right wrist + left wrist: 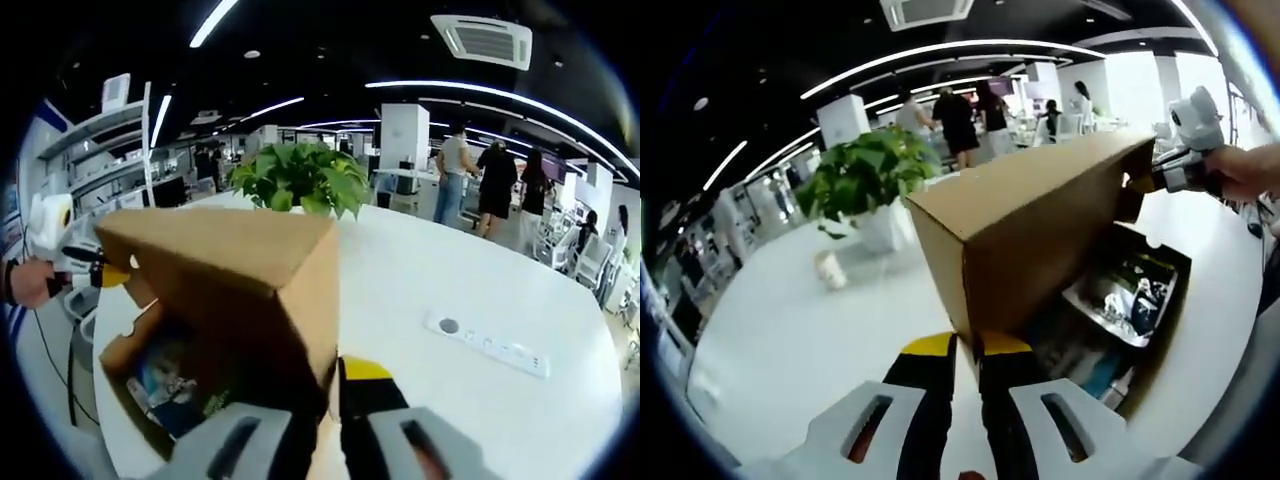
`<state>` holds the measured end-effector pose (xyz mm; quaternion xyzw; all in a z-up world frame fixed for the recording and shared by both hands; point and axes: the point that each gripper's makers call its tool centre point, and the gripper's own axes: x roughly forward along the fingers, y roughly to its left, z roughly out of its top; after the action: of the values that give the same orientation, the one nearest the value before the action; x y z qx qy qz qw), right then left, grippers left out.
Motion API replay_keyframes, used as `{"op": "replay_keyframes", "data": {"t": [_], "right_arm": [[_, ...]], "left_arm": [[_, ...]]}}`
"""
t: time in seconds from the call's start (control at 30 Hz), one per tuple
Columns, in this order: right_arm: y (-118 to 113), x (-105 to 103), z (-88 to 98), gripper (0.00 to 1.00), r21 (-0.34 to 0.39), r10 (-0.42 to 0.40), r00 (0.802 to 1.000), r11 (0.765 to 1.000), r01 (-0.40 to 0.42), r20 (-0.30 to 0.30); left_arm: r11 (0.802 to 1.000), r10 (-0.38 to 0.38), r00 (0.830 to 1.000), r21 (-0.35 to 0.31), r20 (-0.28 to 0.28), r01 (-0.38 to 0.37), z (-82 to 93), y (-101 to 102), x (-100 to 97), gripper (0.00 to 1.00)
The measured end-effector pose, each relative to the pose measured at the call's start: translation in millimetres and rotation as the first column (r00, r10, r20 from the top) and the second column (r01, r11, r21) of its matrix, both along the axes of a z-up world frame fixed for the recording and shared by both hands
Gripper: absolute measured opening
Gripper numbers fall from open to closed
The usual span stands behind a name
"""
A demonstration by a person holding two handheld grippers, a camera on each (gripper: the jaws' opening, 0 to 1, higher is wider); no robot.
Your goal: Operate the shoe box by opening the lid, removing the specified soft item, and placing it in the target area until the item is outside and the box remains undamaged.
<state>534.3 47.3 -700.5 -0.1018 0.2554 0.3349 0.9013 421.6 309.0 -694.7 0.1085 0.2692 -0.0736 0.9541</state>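
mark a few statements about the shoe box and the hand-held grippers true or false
1. The lid is raised above the shoe box. True.
2. The box is empty. False: packaged items lie inside.
3. The left hand-held gripper grips a corner of the lid. True.
4. The right hand-held gripper hangs far from the lid. False: it grips the lid's other end.
5. A potted plant stands on the white table. True.

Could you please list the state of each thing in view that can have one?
Lid: raised, held up at both ends.
Box: open, packets still inside.
Left gripper: shut on lid's edge.
Right gripper: shut on lid's edge.
Plant: upright on the table.
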Motion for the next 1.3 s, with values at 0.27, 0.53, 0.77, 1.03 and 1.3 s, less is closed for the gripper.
{"op": "replay_keyframes", "data": {"t": [0.27, 0.53, 0.77, 1.03, 1.3], "right_arm": [[1.1, -0.1, -13.9, 0.02, -0.004, -0.01, 1.0, 1.0, 0.01, -0.028], [3.7, 3.0, -18.4, 0.02, -0.004, -0.012, 0.999, 1.0, 0.012, -0.042], [4.2, 5.3, -24.2, 0.01, -0.018, -0.009, 0.999, 1.0, 0.008, -0.053], [4.2, 9.0, -26.3, 0.0, -0.031, 0.0, 0.999, 1.0, -0.002, -0.053], [4.5, 12.0, -26.7, 0.0, -0.033, 0.008, 0.998, 0.999, -0.01, -0.055]], "left_arm": [[1.0, 0.007, 0.999, -0.016, -0.039, -0.007, -15.7, 0.3, 0.2, 0.06], [1.0, 0.008, 0.998, -0.029, -0.061, -0.01, -25.0, 1.5, 3.7, 0.06], [0.999, 0.007, 0.997, -0.038, -0.072, -0.01, -29.3, 2.3, 6.3, 0.06], [0.999, 0.014, 0.998, -0.05, -0.067, -0.018, -28.6, 5.0, 13.5, 0.04], [0.998, 0.022, 0.998, -0.058, -0.067, -0.026, -27.1, 5.8, 16.9, 0.04]]}}
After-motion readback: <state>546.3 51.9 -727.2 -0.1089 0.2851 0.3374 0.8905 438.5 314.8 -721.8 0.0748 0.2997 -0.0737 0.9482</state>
